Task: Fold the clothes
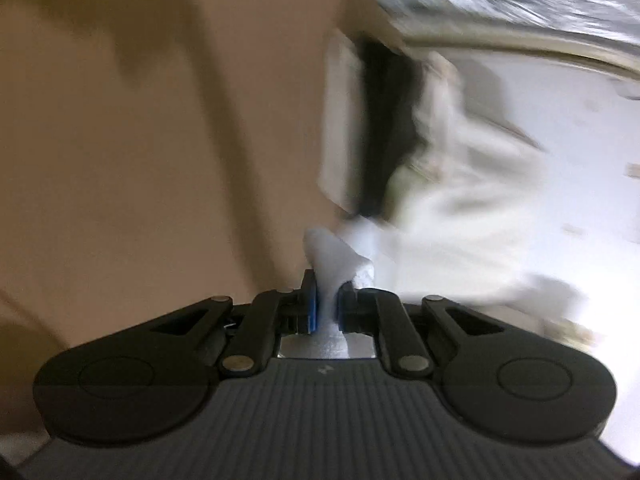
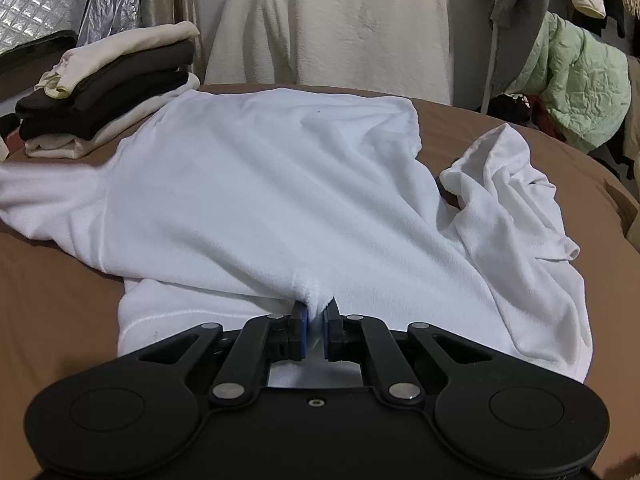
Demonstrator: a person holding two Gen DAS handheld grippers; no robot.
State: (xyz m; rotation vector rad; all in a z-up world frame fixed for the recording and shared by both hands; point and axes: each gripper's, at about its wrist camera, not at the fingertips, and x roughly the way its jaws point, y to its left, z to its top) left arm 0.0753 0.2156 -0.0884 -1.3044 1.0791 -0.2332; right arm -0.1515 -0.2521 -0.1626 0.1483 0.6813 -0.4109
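A white fleece top (image 2: 260,184) lies spread on the brown bed cover (image 2: 52,300), body towards the far side, one sleeve (image 2: 508,184) crumpled at the right. My right gripper (image 2: 315,322) is shut on a fold of the top's near edge. In the blurred left wrist view my left gripper (image 1: 329,300) is shut on a bunched piece of the same white cloth (image 1: 336,252), tilted sideways over the brown cover (image 1: 140,160).
A stack of folded cream and dark brown clothes (image 2: 108,84) sits at the far left of the bed; it also shows blurred in the left wrist view (image 1: 372,128). A cream garment (image 2: 340,20) hangs behind. Coats on a rack (image 2: 568,80) crowd the right. Silver quilted material (image 2: 36,4) stands far left.
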